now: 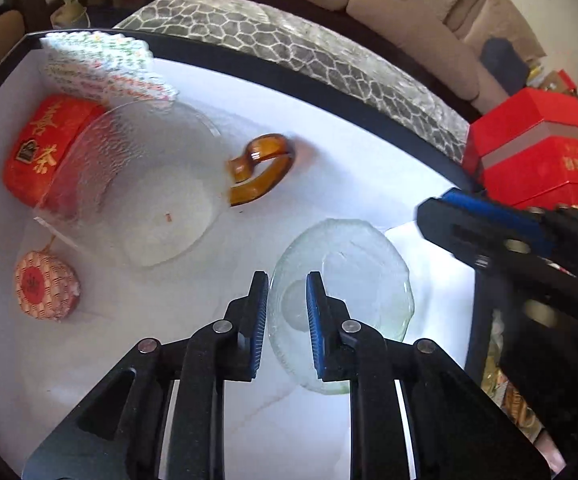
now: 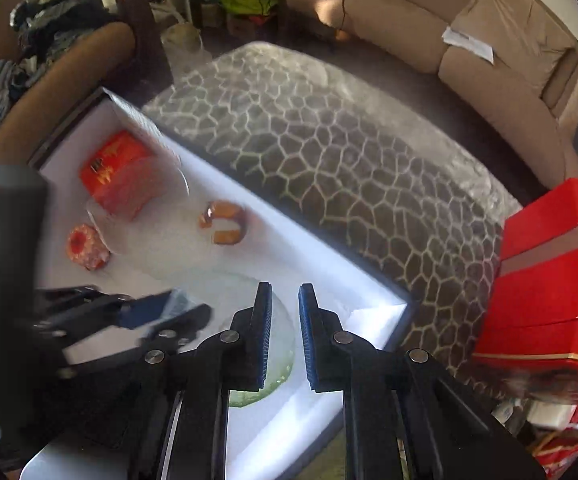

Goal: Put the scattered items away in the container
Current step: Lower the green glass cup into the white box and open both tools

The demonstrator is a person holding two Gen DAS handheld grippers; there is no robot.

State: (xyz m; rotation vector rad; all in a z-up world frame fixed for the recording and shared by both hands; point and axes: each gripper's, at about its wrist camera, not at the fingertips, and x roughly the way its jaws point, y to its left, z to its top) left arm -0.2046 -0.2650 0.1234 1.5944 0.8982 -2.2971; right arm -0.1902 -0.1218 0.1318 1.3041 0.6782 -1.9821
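The container is a black-rimmed box with a white lining (image 1: 349, 168) (image 2: 285, 248). My left gripper (image 1: 287, 280) points down into it, shut on the rim of a small clear glass dish (image 1: 361, 272), which tilts over the box floor. In the right wrist view the dish (image 2: 281, 340) shows under my right gripper (image 2: 285, 292), which hovers shut and empty above the box's near corner. Blurred, the right gripper (image 1: 437, 216) enters the left wrist view at the right edge. The left gripper (image 2: 185, 308) shows at the lower left of the right wrist view.
Inside the box lie a clear glass vessel (image 1: 149, 184) with an amber handle (image 1: 265, 168), a red tea packet (image 1: 45, 148), a round wrapped tea cake (image 1: 45, 284) and patterned papers (image 1: 105, 64). Red gift boxes (image 2: 549, 280) stand right of it; a honeycomb cushion (image 2: 329, 152) lies behind.
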